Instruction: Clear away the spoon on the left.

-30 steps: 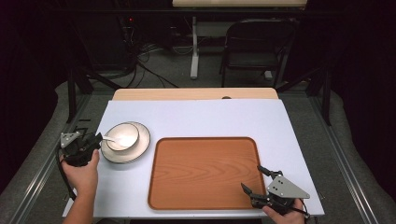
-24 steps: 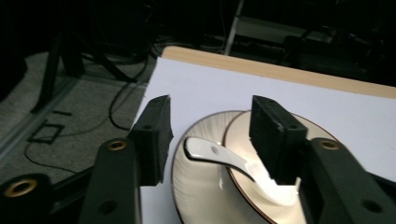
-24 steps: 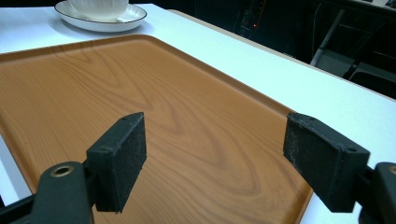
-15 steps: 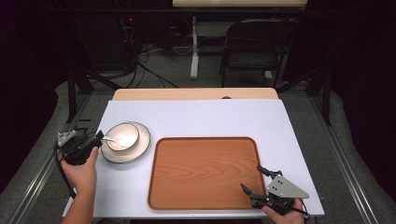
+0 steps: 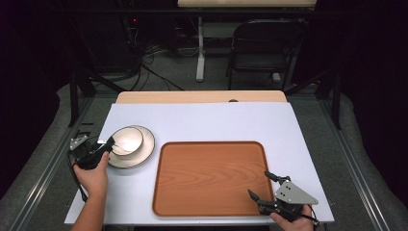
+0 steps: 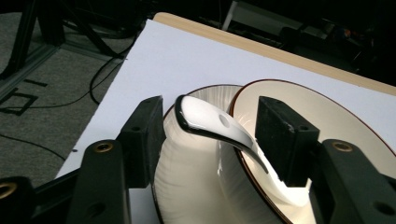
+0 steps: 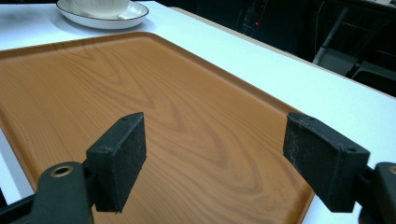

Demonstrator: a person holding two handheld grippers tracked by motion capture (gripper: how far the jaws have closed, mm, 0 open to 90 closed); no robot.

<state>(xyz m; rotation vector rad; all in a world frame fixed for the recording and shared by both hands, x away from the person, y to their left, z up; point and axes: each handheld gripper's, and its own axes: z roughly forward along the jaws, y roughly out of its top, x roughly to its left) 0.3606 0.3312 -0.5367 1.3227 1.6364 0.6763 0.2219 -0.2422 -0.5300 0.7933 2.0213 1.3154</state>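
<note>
Nearest, at the table's front edge: R gripper (image 5: pixel 260 186) sits over the near right corner of the wooden tray (image 5: pixel 209 178), jaws wide apart w/ nothing between them; right gripper view shows bare wood grain between the pads. Tray is empty, nothing loaded on it.

Next back, L side: L gripper (image 5: pixel 107 143) is at the near-left rim of the white bowl (image 5: pixel 127 139), which sits on a white plate (image 5: pixel 144 149) w/ a dark rim line. Its jaws have just been closing a little but stand open; in the left gripper view the white spoon (image 6: pixel 210 122) handle arches up between the pads, clear gap on both sides, so not gripped yet. Spoon's bowl end dips down into the bowl; can't tell if there's any food or liquid in there, looks plain white.

Progress, as I read it: early. Approach to the spoon is done, jaws straddle the handle. Left to do: close on it, lift it out, and prob move the crockery to the tray, though that's a guess.

Farther off: bare white tabletop (image 5: pixel 216 120), then a wooden strip along the back edge
</note>
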